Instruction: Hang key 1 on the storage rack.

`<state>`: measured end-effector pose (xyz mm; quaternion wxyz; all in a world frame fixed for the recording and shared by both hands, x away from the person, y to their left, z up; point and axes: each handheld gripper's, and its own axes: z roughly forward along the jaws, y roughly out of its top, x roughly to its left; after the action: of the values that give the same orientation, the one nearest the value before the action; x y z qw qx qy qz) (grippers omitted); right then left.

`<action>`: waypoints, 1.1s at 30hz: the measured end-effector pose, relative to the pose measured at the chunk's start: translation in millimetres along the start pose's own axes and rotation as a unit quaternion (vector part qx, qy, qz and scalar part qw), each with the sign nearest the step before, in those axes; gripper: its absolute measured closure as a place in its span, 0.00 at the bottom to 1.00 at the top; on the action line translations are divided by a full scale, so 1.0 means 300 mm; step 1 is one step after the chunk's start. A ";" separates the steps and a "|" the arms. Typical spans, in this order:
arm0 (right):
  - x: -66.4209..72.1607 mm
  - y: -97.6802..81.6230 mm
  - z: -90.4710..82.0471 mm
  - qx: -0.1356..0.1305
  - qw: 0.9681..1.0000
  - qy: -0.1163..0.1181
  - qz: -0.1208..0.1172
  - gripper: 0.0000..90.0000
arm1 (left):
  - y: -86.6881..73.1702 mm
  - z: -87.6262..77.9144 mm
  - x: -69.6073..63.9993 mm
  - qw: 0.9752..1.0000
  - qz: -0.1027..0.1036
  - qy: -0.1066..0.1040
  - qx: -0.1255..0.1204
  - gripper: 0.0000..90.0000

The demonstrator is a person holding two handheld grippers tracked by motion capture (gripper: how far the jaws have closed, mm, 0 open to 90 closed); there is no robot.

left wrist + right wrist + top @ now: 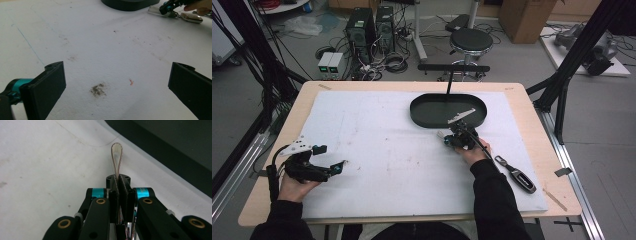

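Your right claw is pinched tight on a thin pale strip, a flat loop sticking out past the jaws; can't tell exactly what it is. In the high view that claw sits low over the white mat, just short of the black oval tray, so the strip is at the tray's near rim, not inside it. My read: you're mid-carry. Next move prob. a short lift fwd over the rim, then let go inside.

Left claw is spread wide w/ nothing in it, hovering over a stained patch of mat. A black-handled tool lies by your right forearm.

Table is light wood; behind it a stool, PC towers, loose cables.
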<state>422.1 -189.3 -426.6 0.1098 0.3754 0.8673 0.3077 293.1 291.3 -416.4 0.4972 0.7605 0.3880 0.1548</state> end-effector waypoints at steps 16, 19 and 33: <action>-0.065 0.016 -0.206 -0.113 0.990 0.062 0.058 0.97 | 0.000 0.001 0.001 1.000 0.000 0.003 0.001 0.02; -0.068 0.020 -0.238 -0.137 0.986 0.070 0.065 0.97 | 0.000 -0.001 0.001 1.000 -0.001 0.003 0.000 0.02; -0.106 0.028 -0.323 -0.207 0.968 0.111 0.092 0.97 | -0.001 0.001 0.002 1.000 0.000 0.002 0.002 0.02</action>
<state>408.1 -251.6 -346.5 0.0592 0.3866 0.7531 0.5290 293.6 291.5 -416.8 0.4948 0.7610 0.3894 0.1560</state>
